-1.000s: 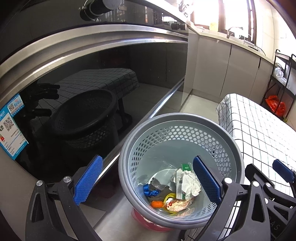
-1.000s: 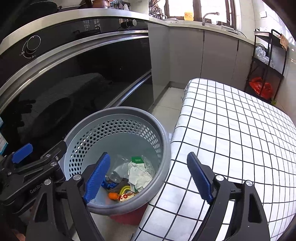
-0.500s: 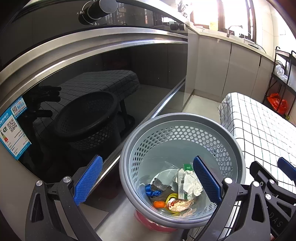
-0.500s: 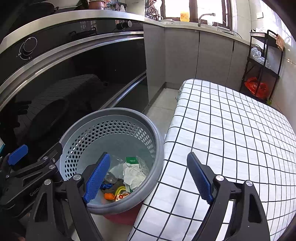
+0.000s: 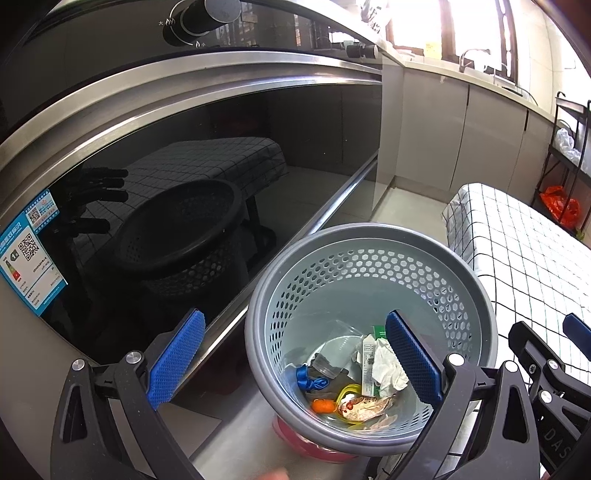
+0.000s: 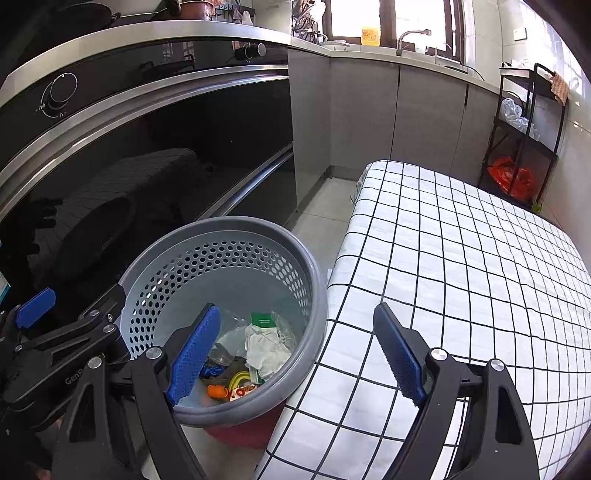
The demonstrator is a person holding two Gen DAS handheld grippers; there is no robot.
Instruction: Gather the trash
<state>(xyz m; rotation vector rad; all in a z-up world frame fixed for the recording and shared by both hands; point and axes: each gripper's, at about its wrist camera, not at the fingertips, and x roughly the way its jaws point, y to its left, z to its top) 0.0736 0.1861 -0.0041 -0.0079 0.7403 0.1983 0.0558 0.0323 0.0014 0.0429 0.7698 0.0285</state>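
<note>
Judging by its thin perforated plastic, the grey bin (image 5: 369,325) beside the checked table (image 6: 461,258) looks light and springy; its rolled rim seems the firmest hold. Crumpled tissue (image 5: 386,365), wrappers and a cup inside look soft, crushable. Both the left gripper (image 5: 295,362) and the right gripper (image 6: 295,354) gape wide, empty. Lower trash is buried, unclear.

checked tablecloth (image 6: 461,266), black oven door (image 5: 207,177), metal rack (image 6: 524,140), faucet (image 6: 412,35)
</note>
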